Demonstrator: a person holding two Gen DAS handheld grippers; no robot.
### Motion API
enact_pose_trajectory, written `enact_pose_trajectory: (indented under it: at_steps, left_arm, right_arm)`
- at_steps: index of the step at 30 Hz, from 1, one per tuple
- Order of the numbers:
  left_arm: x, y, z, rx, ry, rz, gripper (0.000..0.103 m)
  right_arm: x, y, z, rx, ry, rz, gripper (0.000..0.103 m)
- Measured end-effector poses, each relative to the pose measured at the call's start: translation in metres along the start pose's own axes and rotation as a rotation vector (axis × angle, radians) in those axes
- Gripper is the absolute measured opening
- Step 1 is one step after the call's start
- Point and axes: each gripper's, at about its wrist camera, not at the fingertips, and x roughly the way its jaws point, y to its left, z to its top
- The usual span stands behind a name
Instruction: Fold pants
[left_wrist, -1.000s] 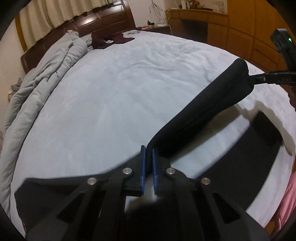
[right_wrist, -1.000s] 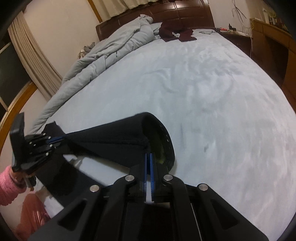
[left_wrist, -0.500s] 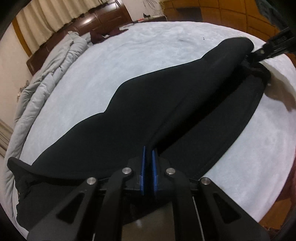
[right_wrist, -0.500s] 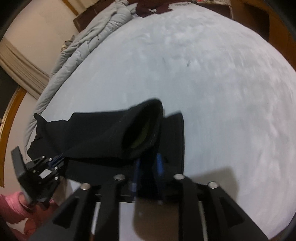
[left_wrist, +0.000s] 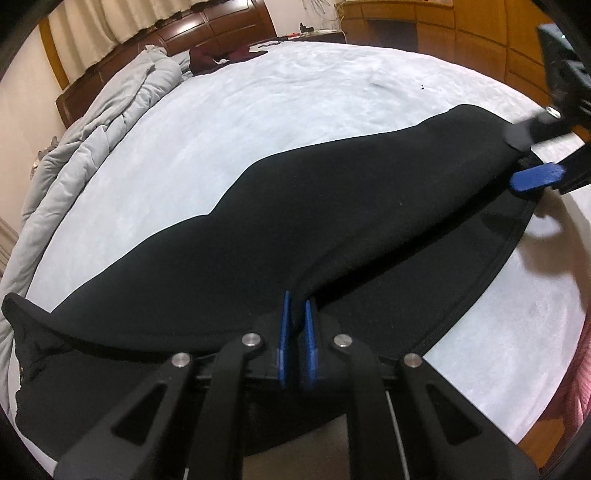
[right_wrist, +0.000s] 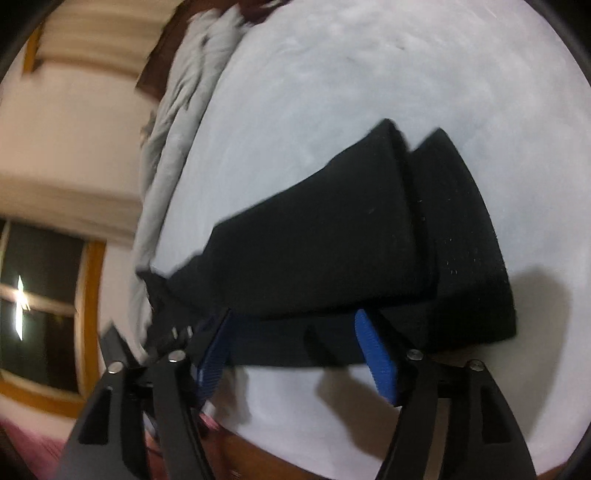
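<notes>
A pale grey bed (left_wrist: 295, 122) filled most of both views; a rumpled grey quilt (left_wrist: 92, 140) lay bunched along its left side, reaching toward a dark wooden headboard (left_wrist: 177, 48); a dark red garment (left_wrist: 221, 57) sat near that headboard; cream curtains (left_wrist: 122, 26) hung behind it; orange-brown wooden cabinets (left_wrist: 461, 33) stood at the right; a dark window (right_wrist: 40, 306) with a wooden frame showed in the right wrist view.

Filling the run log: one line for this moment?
pants: folded over on bed | left claw: shut on pants | right claw: open
</notes>
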Motion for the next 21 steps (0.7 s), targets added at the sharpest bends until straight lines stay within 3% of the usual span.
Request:
enact_pose_trajectory:
  at_steps: [3, 4, 5, 8, 12, 14, 19, 21]
  left_arm:
    - [0.0, 0.002, -0.001, -0.001, -0.002, -0.009, 0.007]
    - [-0.001, 0.002, -0.001, -0.002, -0.002, -0.014, 0.007]
    - [-0.002, 0.003, 0.0, -0.006, -0.001, -0.017, 0.007]
    - [-0.01, 0.004, 0.002, -0.01, -0.017, -0.023, 0.008]
    - [-0.039, -0.007, 0.008, 0.028, -0.086, -0.031, 0.009]
    - [-0.043, -0.012, 0.008, 0.009, -0.073, -0.069, 0.009]
    - [-0.014, -0.03, -0.009, 0.027, 0.014, -0.069, 0.01]
    - [-0.009, -0.031, -0.012, 0.038, 0.006, -0.053, 0.01]
  right_arm:
    - [0.006, -0.018, 0.008, 0.12, -0.026, 0.051, 0.068]
    - [0.007, -0.02, 0.01, 0.132, -0.038, 0.05, 0.044]
    - [0.008, -0.021, 0.011, 0.132, -0.044, 0.037, 0.007]
    - [0.001, -0.017, 0.012, 0.125, -0.078, 0.054, 0.005]
    - [-0.032, 0.005, 0.006, 0.035, -0.162, -0.02, 0.005]
    - [-0.04, 0.011, 0.002, -0.01, -0.183, -0.074, 0.005]
    - [-0.007, -0.022, -0.004, 0.051, -0.044, -0.222, 0.007]
    - [-0.008, -0.025, -0.007, 0.049, -0.051, -0.222, 0.011]
